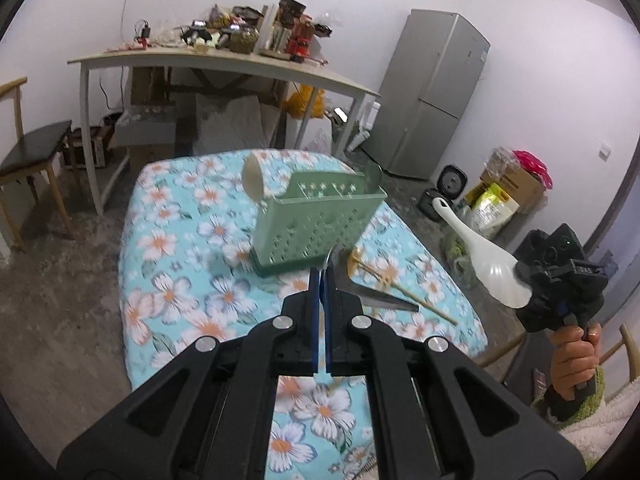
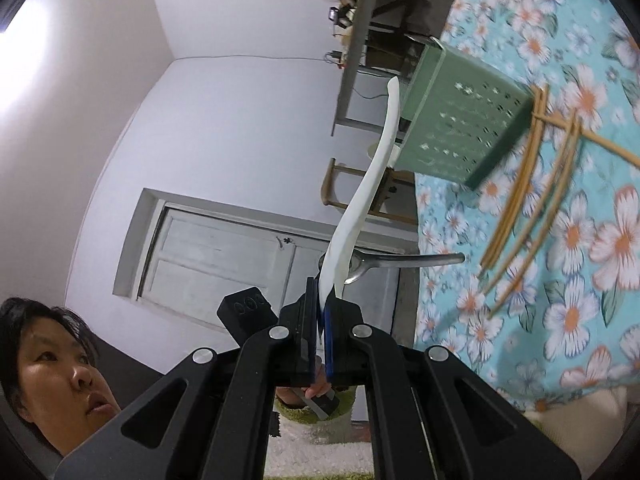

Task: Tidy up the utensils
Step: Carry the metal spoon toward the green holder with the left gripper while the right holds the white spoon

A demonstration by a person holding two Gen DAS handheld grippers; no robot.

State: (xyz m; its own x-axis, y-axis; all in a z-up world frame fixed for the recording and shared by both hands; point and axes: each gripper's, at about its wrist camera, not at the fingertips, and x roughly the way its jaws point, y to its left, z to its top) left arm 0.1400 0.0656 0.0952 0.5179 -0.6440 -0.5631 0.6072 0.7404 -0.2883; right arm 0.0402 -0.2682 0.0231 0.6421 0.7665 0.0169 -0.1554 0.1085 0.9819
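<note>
A green perforated utensil holder [image 1: 316, 224] stands on the floral-cloth table [image 1: 172, 240]; a white utensil [image 1: 251, 181] and a metal one [image 1: 374, 174] stick out of it. My left gripper [image 1: 322, 276] is shut on a metal spoon [image 1: 334, 258], held above the cloth in front of the holder. My right gripper [image 2: 320, 304] is shut on the bowl of a white rice paddle [image 2: 374, 168], held in the air right of the table, handle pointing at the holder [image 2: 464, 120]. The spoon [image 2: 400, 261] shows behind the paddle. Bamboo chopsticks [image 1: 400, 288] lie on the cloth beside the holder.
A cluttered white table [image 1: 224, 60] stands behind, with a wooden chair [image 1: 28, 152] to the left and a grey fridge [image 1: 432, 92] to the right. Bags and a rice cooker [image 1: 452, 180] sit on the floor at right. The person's face is in the right wrist view [image 2: 52, 368].
</note>
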